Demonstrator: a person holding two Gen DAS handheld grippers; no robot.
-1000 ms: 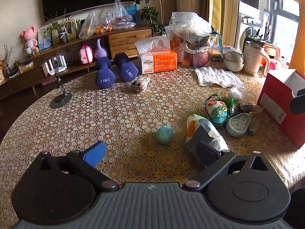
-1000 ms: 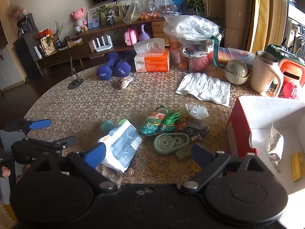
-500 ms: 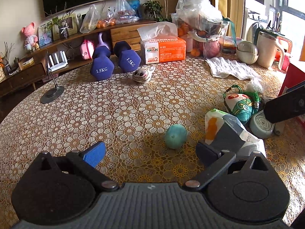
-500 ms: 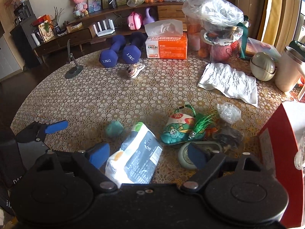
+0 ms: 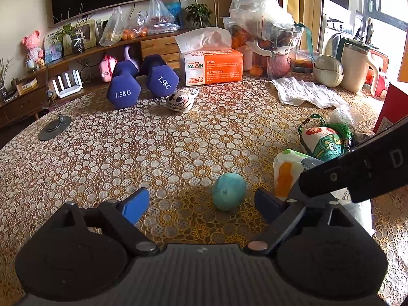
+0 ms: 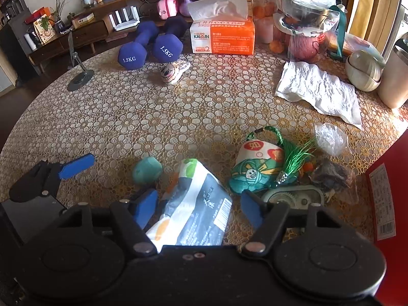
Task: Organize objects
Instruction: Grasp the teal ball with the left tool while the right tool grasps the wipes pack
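Observation:
A small teal ball (image 5: 228, 191) lies on the lace tablecloth between the open fingers of my left gripper (image 5: 201, 205); it also shows in the right wrist view (image 6: 147, 170). A white and grey tissue pack (image 6: 191, 204) lies between the open fingers of my right gripper (image 6: 199, 209), not clamped. The pack shows in the left wrist view (image 5: 288, 173), partly hidden by the right gripper's finger. A green pouch with a tassel (image 6: 257, 168) lies right of the pack. My left gripper also shows in the right wrist view (image 6: 109, 178), open.
Two blue dumbbells (image 5: 139, 83), an orange tissue box (image 5: 211, 66), a small plush (image 5: 179, 100), a crumpled white cloth (image 6: 318, 89), a bowl and mug stand at the back. A red box (image 6: 387, 196) is at the right. A grey tape dispenser (image 6: 293, 197) lies by the pouch.
Both grippers have moved forward and lower over the table. The ball now lies between the left fingers and the tissue pack between the right fingers. Both stay open.

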